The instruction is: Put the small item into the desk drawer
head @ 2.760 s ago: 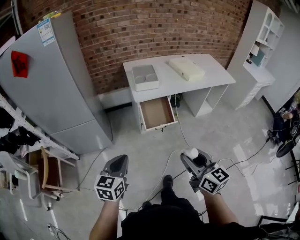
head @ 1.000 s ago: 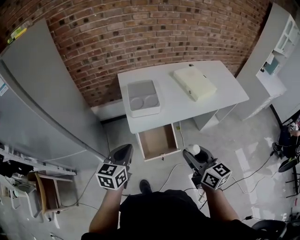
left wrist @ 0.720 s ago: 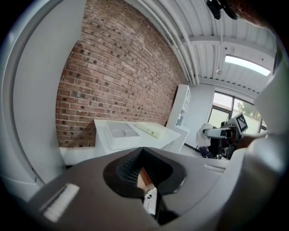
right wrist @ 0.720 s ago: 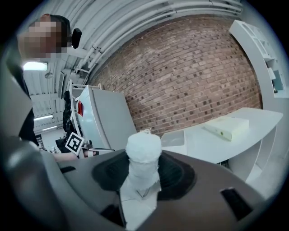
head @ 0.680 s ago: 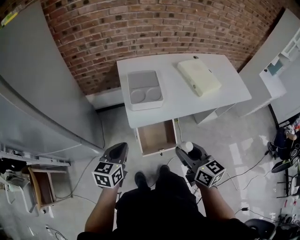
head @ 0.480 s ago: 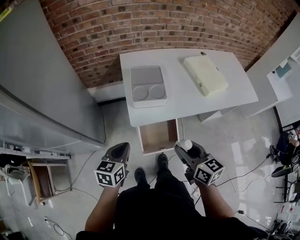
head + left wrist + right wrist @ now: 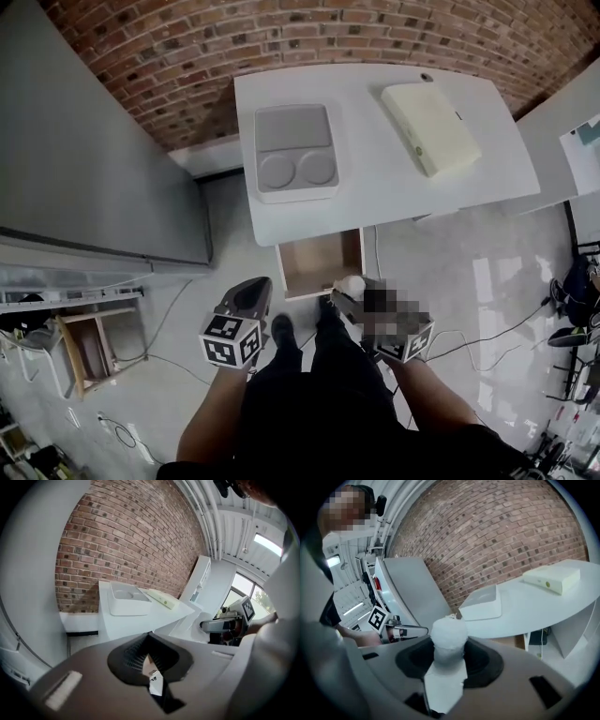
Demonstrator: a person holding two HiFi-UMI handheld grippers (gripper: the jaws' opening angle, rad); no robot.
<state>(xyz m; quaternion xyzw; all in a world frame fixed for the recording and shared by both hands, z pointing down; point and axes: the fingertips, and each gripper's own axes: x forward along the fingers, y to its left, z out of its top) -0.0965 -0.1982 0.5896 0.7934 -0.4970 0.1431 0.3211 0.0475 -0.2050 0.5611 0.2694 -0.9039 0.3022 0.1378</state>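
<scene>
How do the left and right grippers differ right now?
The left gripper is shut and empty; the right gripper grips a white ball. The left gripper hangs over floor left of the open drawer; the right gripper is at the drawer's front right corner. Both point toward the desk.

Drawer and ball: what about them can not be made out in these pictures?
1. Drawer, head view: its back part is hidden under the desk top.
2. Ball, right tool view: its lower part is hidden between the jaws of the right tool. In the head view it is too small to tell its material.
3. Head view: a mosaic patch covers the body of the right tool.
</scene>
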